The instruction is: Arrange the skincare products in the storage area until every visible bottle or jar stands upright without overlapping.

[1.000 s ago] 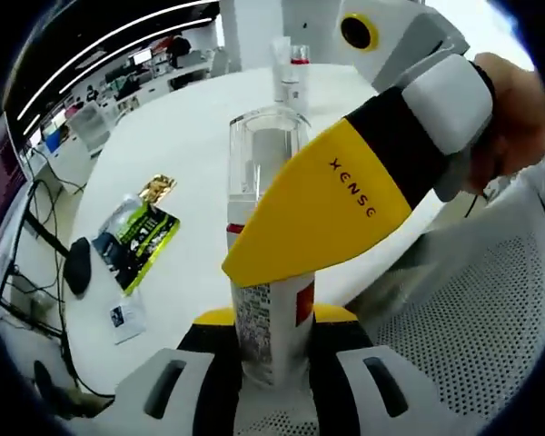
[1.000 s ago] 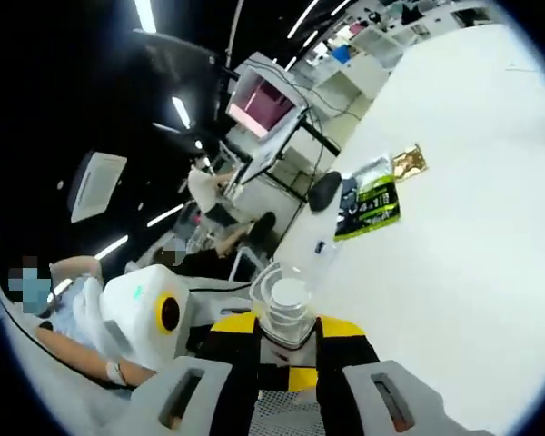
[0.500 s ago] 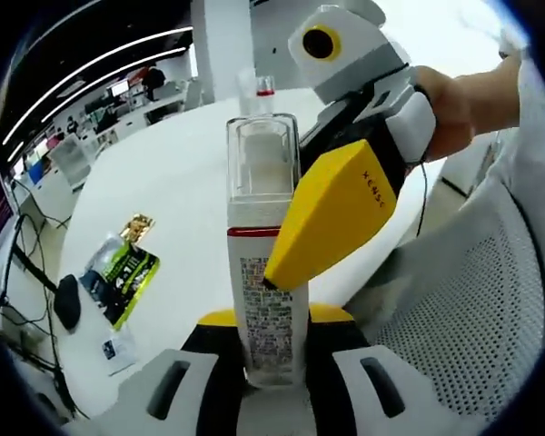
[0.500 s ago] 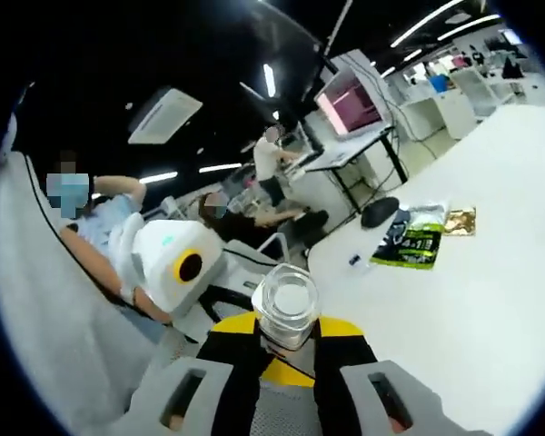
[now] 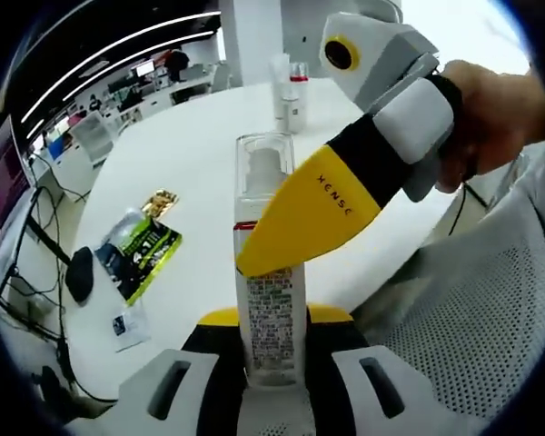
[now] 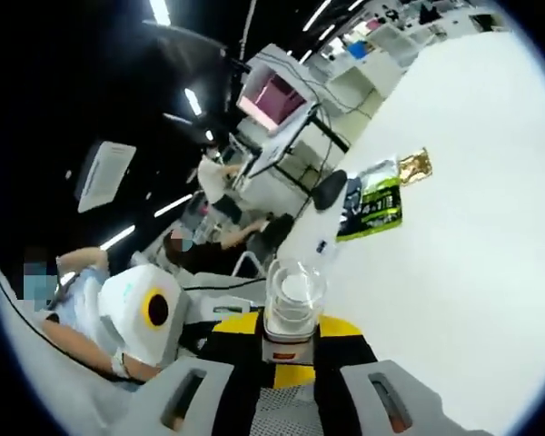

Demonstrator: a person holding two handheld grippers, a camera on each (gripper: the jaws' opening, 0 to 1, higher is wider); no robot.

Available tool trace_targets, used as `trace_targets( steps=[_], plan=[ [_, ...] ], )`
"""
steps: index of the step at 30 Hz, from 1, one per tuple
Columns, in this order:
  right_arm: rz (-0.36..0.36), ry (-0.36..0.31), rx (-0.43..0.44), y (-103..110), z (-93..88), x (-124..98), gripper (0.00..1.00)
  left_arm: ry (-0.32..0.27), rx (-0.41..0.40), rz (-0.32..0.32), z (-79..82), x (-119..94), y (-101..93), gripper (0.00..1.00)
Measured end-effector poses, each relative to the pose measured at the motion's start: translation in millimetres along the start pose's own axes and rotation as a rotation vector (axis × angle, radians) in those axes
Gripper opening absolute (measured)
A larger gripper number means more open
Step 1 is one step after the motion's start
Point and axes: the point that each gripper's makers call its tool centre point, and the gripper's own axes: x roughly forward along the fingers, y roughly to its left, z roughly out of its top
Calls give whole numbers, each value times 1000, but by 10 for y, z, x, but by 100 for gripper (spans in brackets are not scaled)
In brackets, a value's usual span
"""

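A white pump bottle (image 5: 271, 318) with a clear cap and a red band stands up between the jaws of my left gripper (image 5: 271, 352), which is shut on its lower body. My right gripper (image 5: 265, 262) reaches in from the right, its yellow jaw lying across the bottle just below the red band. The right gripper view looks down the bottle's clear cap (image 6: 293, 295), which is pinched between that gripper's (image 6: 291, 352) jaws. Two more bottles (image 5: 291, 89) stand upright at the far side of the round white table (image 5: 191, 173).
Green snack packets (image 5: 141, 241) lie on the table's left part, with a dark mouse (image 5: 77, 272) and a small card (image 5: 127, 318) near the edge. A mesh chair (image 5: 472, 318) is at the right. People sit at desks beyond the table (image 6: 490, 227).
Both views have swung with the hands. The bottle stays between both pairs of jaws, and the right gripper's jaw still lies across it near the red band.
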Motion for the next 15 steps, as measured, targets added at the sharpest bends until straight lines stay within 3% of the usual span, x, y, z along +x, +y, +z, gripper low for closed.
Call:
trace_targets(
  steps=[3,9,15],
  plan=[
    [3,10,-73,8,-11,-19,13,1,13,3,-5,2,-7,20],
    [6,-2,-75,12,-4,-75,12,-37,93,-2,53,16,-34,21],
    [-17,13,-161,31,11,-102,12,-28,145,-15,32,47,-56,22]
  ],
)
